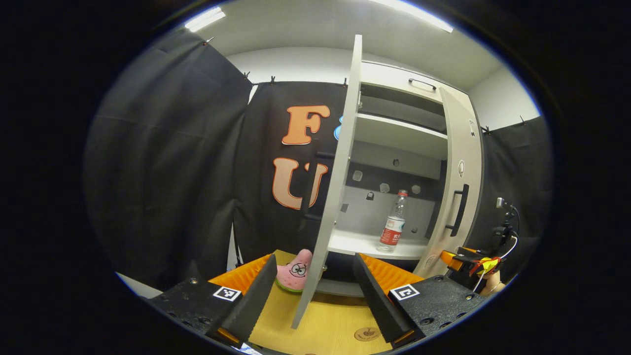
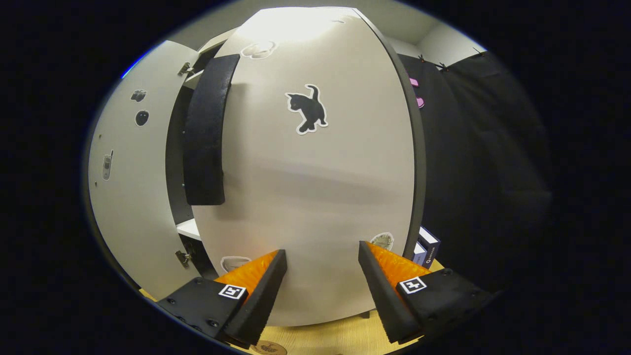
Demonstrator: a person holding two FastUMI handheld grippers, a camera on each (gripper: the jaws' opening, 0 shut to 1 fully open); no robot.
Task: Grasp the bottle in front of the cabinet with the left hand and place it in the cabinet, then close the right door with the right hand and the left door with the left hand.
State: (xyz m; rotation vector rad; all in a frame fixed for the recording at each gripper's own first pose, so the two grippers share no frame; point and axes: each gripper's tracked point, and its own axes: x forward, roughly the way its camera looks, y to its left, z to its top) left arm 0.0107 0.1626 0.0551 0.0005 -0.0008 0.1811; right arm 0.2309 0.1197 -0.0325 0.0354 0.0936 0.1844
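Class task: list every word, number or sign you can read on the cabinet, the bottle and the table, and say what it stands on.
Bottle label: too blurred to read.
Right door stickers: pictures only, no words.
Round stamp on the table: too small to read.

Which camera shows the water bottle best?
The left gripper view: the bottle stands upright on the cabinet's lower shelf, seen whole between the two open doors. In the right gripper view, the right door fills the middle, blocking the shelf behind it.
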